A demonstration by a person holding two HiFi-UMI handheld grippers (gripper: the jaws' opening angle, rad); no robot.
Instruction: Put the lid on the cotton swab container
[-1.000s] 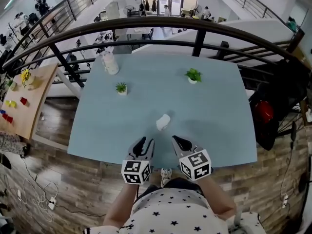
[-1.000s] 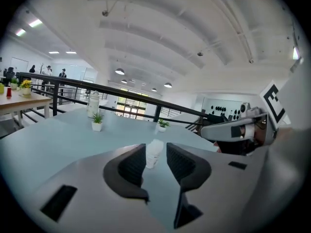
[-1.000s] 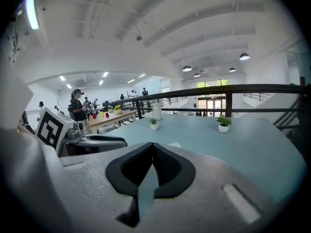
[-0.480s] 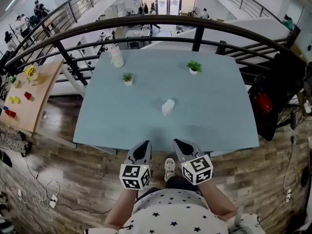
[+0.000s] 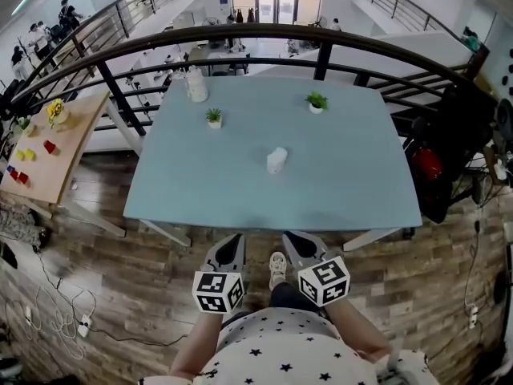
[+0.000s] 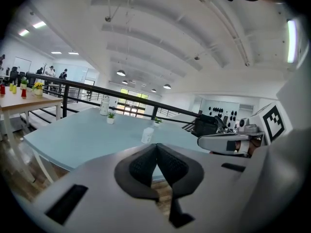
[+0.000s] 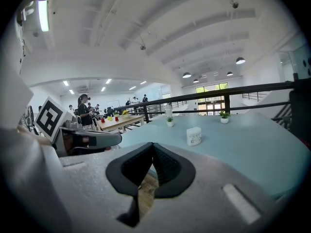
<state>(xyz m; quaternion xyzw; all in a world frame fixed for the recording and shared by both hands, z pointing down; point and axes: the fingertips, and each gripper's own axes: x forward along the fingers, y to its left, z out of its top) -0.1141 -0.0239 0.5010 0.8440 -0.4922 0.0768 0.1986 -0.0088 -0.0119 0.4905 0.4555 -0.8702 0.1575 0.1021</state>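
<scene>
Now left gripper (image 5: 235,241), right gripper (image 5: 291,239) closed empty, backed off table (image 5: 345,183); container (image 5: 276,160) farther away.

pale blue table (image 5: 345,183) filling the upper middle of the frame, small white container (image 5: 276,160) near its centre, potted plant (image 5: 214,117) upper left, second potted plant (image 5: 317,102) upper right, pale bottle (image 5: 195,85) at its top left corner
</scene>
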